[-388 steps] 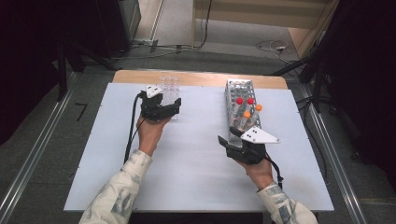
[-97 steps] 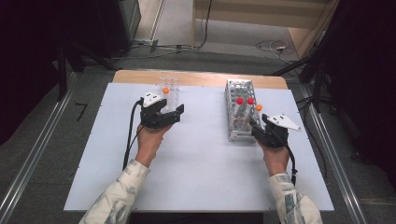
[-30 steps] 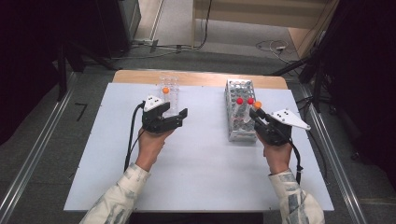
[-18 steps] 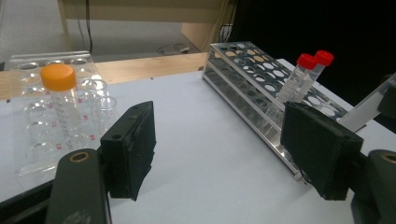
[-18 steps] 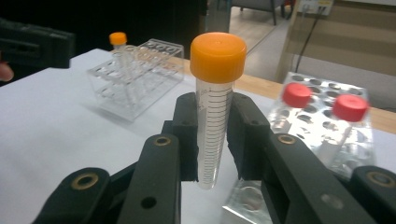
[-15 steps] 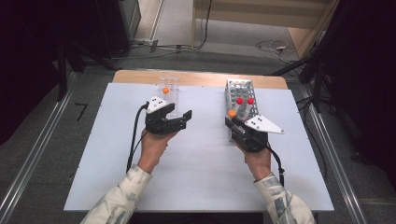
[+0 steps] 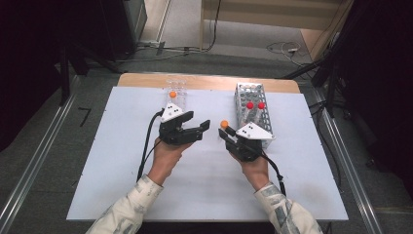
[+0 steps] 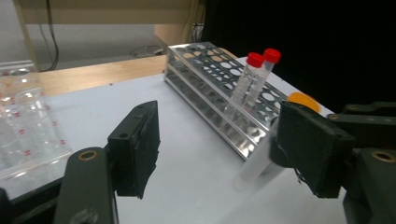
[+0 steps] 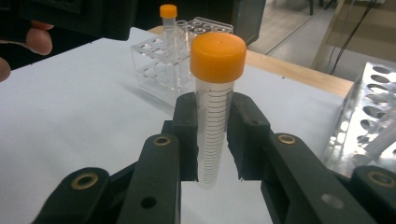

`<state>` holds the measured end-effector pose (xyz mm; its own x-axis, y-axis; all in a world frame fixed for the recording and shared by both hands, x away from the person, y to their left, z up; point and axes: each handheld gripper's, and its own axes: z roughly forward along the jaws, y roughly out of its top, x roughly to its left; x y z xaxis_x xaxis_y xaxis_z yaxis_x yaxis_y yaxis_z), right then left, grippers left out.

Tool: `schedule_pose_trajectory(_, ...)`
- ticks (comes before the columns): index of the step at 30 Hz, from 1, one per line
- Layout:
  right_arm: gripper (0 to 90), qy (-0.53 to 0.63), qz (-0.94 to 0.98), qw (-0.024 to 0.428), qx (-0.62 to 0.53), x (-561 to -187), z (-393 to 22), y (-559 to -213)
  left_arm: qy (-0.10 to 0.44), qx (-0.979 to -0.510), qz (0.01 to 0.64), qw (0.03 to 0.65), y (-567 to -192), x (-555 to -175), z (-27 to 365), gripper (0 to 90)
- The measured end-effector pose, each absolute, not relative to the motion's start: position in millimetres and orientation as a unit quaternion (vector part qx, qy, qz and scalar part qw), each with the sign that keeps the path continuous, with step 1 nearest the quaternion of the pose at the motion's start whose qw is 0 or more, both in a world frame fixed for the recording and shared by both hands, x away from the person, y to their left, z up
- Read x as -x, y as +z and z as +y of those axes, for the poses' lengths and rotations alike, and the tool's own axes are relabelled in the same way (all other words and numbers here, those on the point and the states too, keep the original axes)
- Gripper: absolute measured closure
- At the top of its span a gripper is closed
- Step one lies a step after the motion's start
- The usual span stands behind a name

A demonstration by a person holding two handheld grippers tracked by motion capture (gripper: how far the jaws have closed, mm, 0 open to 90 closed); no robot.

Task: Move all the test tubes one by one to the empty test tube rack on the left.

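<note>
Your right gripper (image 9: 212, 140): clamped on the orange-capped tube (image 9: 215, 93), upright above the table (image 7: 146, 195) | your left gripper (image 8: 224, 149): jaws apart, empty, at the tube's 9 o'clock | metal rack (image 7: 253, 97): at its 1 o'clock

An orange-capped tube (image 9: 214, 112), clear with printed graduations, stands upright between the metal rack (image 7: 253, 115) and the clear plastic rack (image 7: 175, 92), clamped by the right gripper (image 9: 212, 135); two red-capped tubes (image 7: 255, 108) lean in the metal rack. Another orange-capped tube (image 7: 173, 95) stands in the clear rack; both racks sit on the white worktop (image 7: 117, 165).
</note>
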<state>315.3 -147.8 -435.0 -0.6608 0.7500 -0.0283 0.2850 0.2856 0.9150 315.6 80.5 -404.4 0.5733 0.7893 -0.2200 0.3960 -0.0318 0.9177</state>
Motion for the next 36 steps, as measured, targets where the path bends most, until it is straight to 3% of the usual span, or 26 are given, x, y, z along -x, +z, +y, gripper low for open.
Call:
schedule_pose_trajectory(10, 71.4, 0.490, 0.777, 0.226, -0.324, -313, -134, -440, 0.162, -0.720, 0.392, 0.549, -408, -310, 63, 41.4)
schedule_pose_trajectory(24, 71.4, 0.491, 0.782, 0.221, -0.314, -309, -127, -442, 0.157, -0.734, 0.377, 0.542, -413, -309, 57, 67.2)
schedule_pose_trajectory(30, 70.9, 0.491, 0.782, 0.222, -0.313, -308, -126, -442, 0.157, -0.735, 0.377, 0.541, -413, -310, 57, 69.5)
schedule_pose_trajectory(36, 54.7, 0.490, 0.786, 0.225, -0.303, -308, -129, -440, 0.161, -0.727, 0.384, 0.545, -411, -312, 64, 69.8)
